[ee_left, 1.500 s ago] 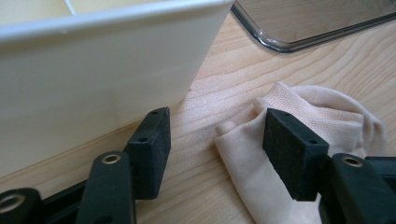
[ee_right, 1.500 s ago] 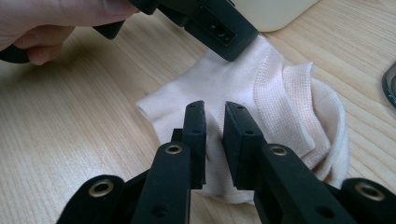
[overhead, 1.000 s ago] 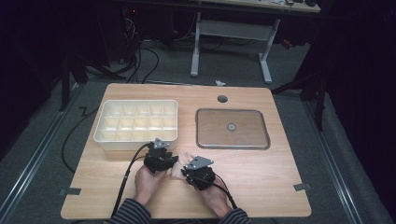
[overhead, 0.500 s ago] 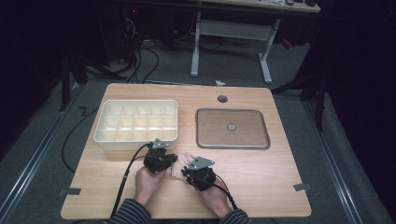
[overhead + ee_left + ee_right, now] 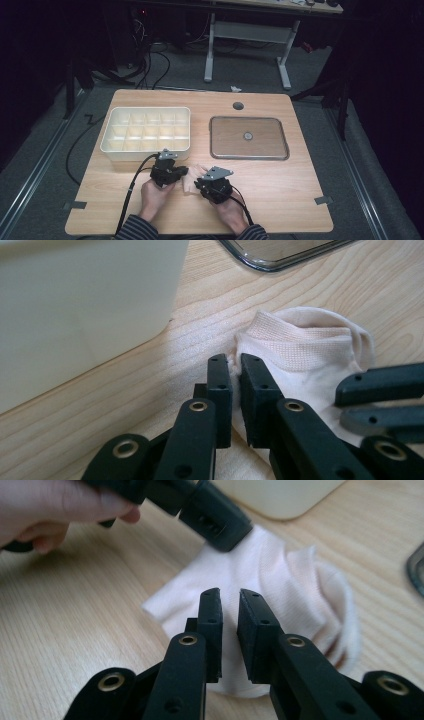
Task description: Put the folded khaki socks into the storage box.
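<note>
A pale pink sock [image 5: 192,176] lies crumpled on the wooden table [image 5: 300,190], near its front edge and between my two grippers. My left gripper [image 5: 183,174] points right. In the left gripper view its jaws [image 5: 235,365] are nearly together, pinching the sock's [image 5: 300,340] left edge beside the ribbed cuff. Opposite it, my right gripper [image 5: 198,182] points left. Its jaws [image 5: 229,597] stand close together over the middle of the sock [image 5: 300,575] and seem to hold a fold. The other gripper's black tip [image 5: 215,517] presses the sock's far corner.
A white box with several compartments [image 5: 145,130] stands just behind the left gripper, its wall [image 5: 75,305] close by. A shallow metal tray [image 5: 249,156] with a small round thing [image 5: 247,135] lies at the back right. Cables trail off the front edge.
</note>
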Motion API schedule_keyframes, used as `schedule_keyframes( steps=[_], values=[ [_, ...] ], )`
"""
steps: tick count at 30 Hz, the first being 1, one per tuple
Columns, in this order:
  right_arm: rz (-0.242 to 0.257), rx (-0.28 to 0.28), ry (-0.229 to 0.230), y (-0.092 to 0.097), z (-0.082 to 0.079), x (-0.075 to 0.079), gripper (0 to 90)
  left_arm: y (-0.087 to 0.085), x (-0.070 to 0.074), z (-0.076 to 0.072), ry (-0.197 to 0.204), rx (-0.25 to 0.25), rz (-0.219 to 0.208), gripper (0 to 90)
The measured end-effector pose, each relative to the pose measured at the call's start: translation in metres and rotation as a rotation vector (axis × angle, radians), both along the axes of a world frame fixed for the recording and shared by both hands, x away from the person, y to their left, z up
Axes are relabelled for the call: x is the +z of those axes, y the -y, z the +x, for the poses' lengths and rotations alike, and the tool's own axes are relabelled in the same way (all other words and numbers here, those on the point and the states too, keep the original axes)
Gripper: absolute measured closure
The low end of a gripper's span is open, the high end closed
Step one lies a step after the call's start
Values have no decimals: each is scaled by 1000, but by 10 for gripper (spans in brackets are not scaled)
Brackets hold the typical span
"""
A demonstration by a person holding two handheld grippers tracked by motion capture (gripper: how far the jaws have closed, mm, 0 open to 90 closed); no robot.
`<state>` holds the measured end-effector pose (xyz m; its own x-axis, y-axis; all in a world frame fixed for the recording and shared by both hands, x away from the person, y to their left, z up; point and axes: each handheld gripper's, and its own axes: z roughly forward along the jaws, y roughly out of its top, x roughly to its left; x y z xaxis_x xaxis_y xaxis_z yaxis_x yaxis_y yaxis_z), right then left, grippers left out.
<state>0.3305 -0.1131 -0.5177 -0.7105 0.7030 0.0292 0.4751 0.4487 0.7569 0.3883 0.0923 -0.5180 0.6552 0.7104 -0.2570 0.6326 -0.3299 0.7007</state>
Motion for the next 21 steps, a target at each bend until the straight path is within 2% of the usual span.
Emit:
schedule_keyframes(
  steps=[4, 8, 21],
  values=[
    [35, -17, 10, 3, 4, 9, 807, -2, 2, -1, 4, 2, -3, 841],
    [45, -40, -4, 5, 11, 12, 821, -3, 4, -3, 4, 1, -4, 841],
    [57, -69, -30, 1, 23, 9, 845, -4, 5, -7, 8, -2, -3, 841]
  ],
)
